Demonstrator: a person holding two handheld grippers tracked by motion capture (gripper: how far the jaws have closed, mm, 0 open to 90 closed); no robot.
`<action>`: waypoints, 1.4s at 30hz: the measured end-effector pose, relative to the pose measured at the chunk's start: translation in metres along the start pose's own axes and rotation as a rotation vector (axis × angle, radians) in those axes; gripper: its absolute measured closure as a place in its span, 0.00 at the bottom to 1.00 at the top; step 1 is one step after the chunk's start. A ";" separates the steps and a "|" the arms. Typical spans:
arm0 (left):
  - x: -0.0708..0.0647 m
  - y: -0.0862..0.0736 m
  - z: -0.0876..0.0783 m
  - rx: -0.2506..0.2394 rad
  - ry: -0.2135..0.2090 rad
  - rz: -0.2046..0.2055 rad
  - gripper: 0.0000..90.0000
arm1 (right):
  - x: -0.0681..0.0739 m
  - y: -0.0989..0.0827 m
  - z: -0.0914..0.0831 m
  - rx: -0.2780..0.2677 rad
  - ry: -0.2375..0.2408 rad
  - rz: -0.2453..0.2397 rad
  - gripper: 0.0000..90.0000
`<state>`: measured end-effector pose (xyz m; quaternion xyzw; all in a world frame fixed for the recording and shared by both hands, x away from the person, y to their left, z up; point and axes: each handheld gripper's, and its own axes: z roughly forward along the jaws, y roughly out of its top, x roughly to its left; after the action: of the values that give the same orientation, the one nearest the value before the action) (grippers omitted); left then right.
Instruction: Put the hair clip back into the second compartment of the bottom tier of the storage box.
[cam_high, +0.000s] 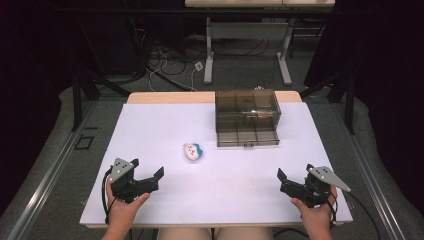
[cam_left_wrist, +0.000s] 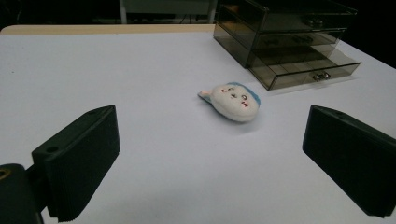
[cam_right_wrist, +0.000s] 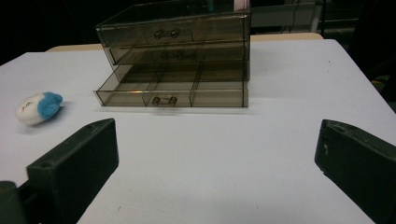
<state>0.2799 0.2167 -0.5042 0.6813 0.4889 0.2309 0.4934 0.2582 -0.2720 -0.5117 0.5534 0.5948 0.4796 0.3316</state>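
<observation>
Two claws sit low at the near edge of the desk (cam_high: 150, 125), both gaping wide and holding nothing. The left claw (cam_high: 149, 179) faces the toy (cam_high: 192, 151), a small white plush with a blue back, which lies on bare desk about midway across, apart from both claws and a little to the left of the box (cam_high: 247, 117). The right claw (cam_high: 290, 182) points toward that box, a smoky clear set of drawers at the far side, whose bottom drawer (cam_right_wrist: 170, 93) stands pulled out.

This looks like the very start: nothing is gripped, and the open drawer suggests the toy is meant to go inside it. The next move probably falls to the left claw, since the toy lies straight ahead between its jaws in the left gripper view. It would need to travel forward, come down around the soft body, and close gently enough not to squash it out sideways. After that, a lift and a carry to the right to reach the drawer.

The drawer is split into compartments, but the tinted walls make it hard to tell whether anything lies in them. Something pale glints inside an upper drawer in the high view; I cannot make out what. The toy's underside is hidden.
</observation>
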 end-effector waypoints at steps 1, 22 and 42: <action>0.001 0.001 0.001 0.007 -0.001 0.004 0.04 | 0.000 0.001 -0.002 0.032 -0.006 -0.003 0.00; -0.016 0.032 0.029 0.038 -0.003 -0.027 0.04 | 0.001 -0.001 0.002 0.039 -0.018 -0.031 0.00; -0.042 0.052 0.066 0.106 0.023 -0.012 0.04 | -0.001 0.002 0.002 0.041 -0.037 -0.037 0.00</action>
<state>0.3385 0.1479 -0.4771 0.7008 0.5100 0.2094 0.4526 0.2607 -0.2730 -0.5108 0.5578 0.6085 0.4506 0.3400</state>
